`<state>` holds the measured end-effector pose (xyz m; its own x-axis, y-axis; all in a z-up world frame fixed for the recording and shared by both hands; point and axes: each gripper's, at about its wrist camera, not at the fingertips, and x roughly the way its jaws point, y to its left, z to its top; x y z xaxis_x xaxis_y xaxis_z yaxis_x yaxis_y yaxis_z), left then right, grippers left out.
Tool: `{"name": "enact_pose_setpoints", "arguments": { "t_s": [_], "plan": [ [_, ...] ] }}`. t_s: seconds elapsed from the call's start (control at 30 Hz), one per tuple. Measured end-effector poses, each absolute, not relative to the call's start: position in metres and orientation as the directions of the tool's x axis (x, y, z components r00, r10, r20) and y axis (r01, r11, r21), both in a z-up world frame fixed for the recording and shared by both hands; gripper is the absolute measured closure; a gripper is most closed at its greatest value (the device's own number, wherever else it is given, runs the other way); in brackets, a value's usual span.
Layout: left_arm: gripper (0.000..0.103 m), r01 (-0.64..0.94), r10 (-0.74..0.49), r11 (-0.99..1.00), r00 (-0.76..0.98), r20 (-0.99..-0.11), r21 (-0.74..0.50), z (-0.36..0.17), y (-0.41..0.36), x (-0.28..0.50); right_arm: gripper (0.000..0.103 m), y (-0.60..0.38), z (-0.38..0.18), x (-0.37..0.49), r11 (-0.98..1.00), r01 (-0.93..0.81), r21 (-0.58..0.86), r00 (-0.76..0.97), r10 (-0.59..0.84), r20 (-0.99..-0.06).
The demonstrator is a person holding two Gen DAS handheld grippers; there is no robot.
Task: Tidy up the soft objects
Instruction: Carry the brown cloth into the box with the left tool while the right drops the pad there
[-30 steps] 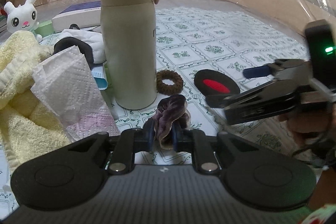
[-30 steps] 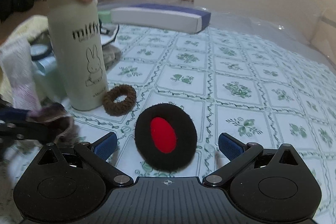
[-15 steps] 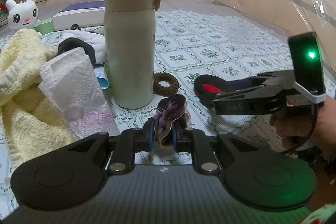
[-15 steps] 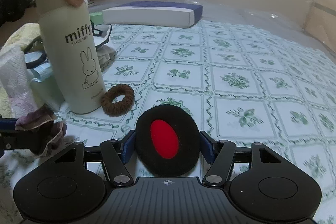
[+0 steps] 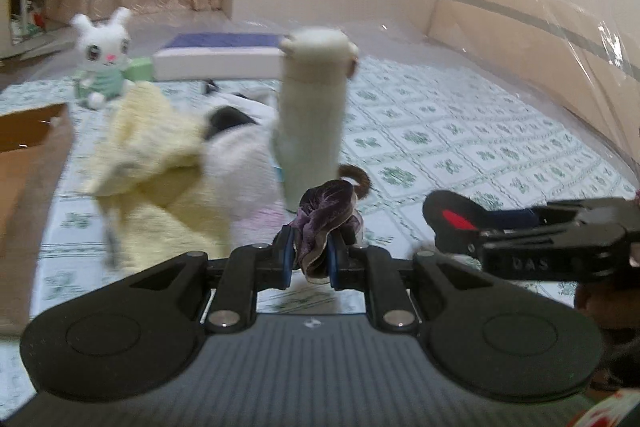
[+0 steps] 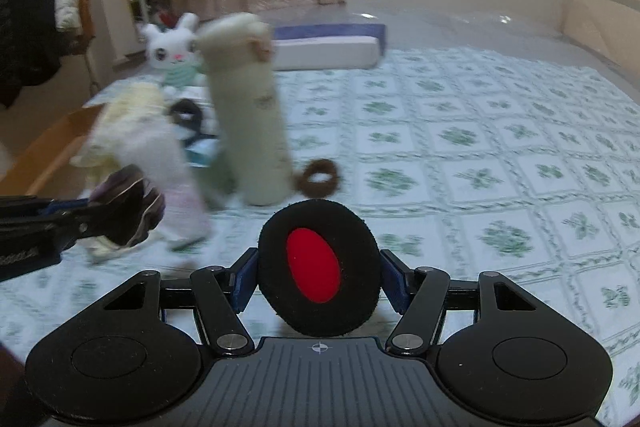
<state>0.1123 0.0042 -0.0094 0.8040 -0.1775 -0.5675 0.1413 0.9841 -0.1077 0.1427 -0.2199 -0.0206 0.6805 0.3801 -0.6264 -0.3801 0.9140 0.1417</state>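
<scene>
My left gripper is shut on a purple velvet scrunchie and holds it above the patterned tablecloth; it also shows at the left of the right wrist view. My right gripper is shut on a round black pad with a red centre, lifted off the table; the pad shows in the left wrist view. A brown scrunchie lies beside the cream bottle. A yellow towel and a white tissue lie left of the bottle.
A brown cardboard box stands at the left edge. A white bunny plush sits at the back left. A white and blue box lies behind. Black and white soft items lie behind the towel.
Both grippers have risen and pulled back from the table. The right gripper closed on the black pad and lifted it. The left still holds the purple scrunchie.
</scene>
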Motion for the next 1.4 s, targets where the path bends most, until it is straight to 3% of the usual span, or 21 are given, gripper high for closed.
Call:
{"name": "enact_pose_setpoints", "arguments": {
  "t_s": [0.4,0.67,1.0,1.17,1.23,1.3,1.4],
  "plan": [
    [0.088,-0.096,0.059,0.994,0.868,-0.494,-0.051,0.036,0.14,0.052,0.04,-0.069,0.024,0.11,0.774,-0.624,0.104,0.609,0.566,-0.556],
    [0.088,-0.25,0.219,0.968,0.829,-0.514,0.009,0.04,0.241,0.039,0.04,0.049,0.018,0.121,0.653,-0.749,0.114,0.502,0.672,-0.545],
    [0.088,-0.32,0.274,0.947,0.781,-0.562,0.017,0.018,0.31,0.049,0.04,0.127,-0.003,0.143,0.595,-0.786,0.168,0.419,0.713,-0.562],
    [0.077,-0.341,0.285,0.94,0.767,-0.575,0.011,0.005,0.323,0.057,0.04,0.138,-0.009,0.149,0.591,-0.78,0.205,0.407,0.729,-0.55],
    [0.062,-0.349,0.292,0.937,0.764,-0.575,0.012,0.001,0.327,0.058,0.034,0.14,-0.01,0.149,0.567,-0.791,0.229,0.382,0.751,-0.539],
    [0.061,-0.359,0.301,0.933,0.763,-0.571,0.012,-0.001,0.329,0.056,0.026,0.14,-0.011,0.15,0.556,-0.796,0.24,0.37,0.76,-0.534],
    [0.061,-0.373,0.31,0.928,0.766,-0.564,0.004,-0.001,0.331,0.048,0.025,0.137,-0.012,0.148,0.566,-0.788,0.241,0.382,0.757,-0.53]
  ]
}}
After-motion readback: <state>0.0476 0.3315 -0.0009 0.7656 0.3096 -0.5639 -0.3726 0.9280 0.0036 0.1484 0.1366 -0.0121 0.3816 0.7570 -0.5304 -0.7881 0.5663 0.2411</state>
